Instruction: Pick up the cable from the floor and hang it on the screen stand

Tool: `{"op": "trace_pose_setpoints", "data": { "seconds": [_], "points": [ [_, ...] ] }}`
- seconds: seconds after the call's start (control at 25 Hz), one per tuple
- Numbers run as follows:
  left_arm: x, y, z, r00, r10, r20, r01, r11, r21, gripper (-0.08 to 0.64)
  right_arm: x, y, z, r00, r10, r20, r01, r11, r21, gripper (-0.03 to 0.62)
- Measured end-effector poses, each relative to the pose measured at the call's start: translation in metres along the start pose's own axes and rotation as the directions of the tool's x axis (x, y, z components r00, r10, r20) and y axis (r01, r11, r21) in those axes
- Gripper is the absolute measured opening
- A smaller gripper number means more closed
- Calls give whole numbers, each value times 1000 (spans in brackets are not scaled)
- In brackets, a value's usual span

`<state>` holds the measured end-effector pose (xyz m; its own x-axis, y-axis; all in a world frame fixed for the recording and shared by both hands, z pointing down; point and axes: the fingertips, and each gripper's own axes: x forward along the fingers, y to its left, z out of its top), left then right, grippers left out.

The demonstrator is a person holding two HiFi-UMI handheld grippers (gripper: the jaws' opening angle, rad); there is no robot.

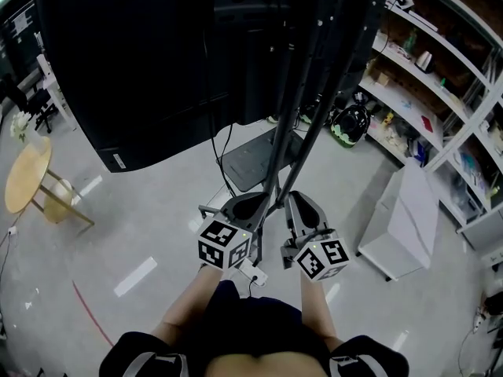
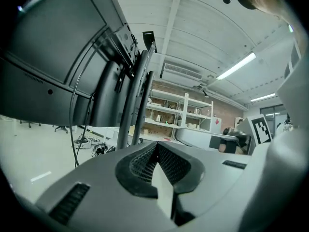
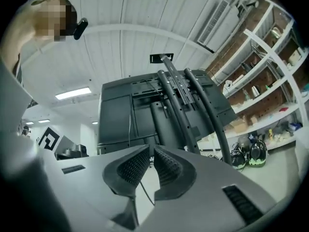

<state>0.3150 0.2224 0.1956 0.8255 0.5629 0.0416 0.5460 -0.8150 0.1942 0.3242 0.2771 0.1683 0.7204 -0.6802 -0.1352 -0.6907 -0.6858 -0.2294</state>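
Head view: the left claw (image 1: pixel 261 201) and right claw (image 1: pixel 292 201) are raised against the poles of the screen stand (image 1: pixel 302 132), close under the screen (image 1: pixel 141 61). A thin dark cable (image 1: pixel 224 163) hangs from the screen's back toward the stand's base. A white plug (image 1: pixel 254 273) shows just under the left claw's cube. Left gripper view: claw pressed together, nothing between the pads. Right gripper view: claw all but pressed together, a slit left, nothing pinched; the cable runs beyond it. Judgement: neither claw holds the cable, which appears hung. Only withdrawal is left, though its seating is unconfirmed.
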Motion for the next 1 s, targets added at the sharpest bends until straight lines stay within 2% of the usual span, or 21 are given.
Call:
{"op": "trace_pose_setpoints", "data": {
  "seconds": [0.28, 1.0],
  "points": [
    [-17, -11, -32, 997, 69, -37, -69, 997, 20, 8, -18, 13, -36, 994, -32, -101, 30, 999, -28, 28],
    [-28, -8, -47, 989, 135, -51, -135, 991, -2, 8, -13, 22, -38, 994, 34, -105, -36, 999, -17, 23]
  ]
}}
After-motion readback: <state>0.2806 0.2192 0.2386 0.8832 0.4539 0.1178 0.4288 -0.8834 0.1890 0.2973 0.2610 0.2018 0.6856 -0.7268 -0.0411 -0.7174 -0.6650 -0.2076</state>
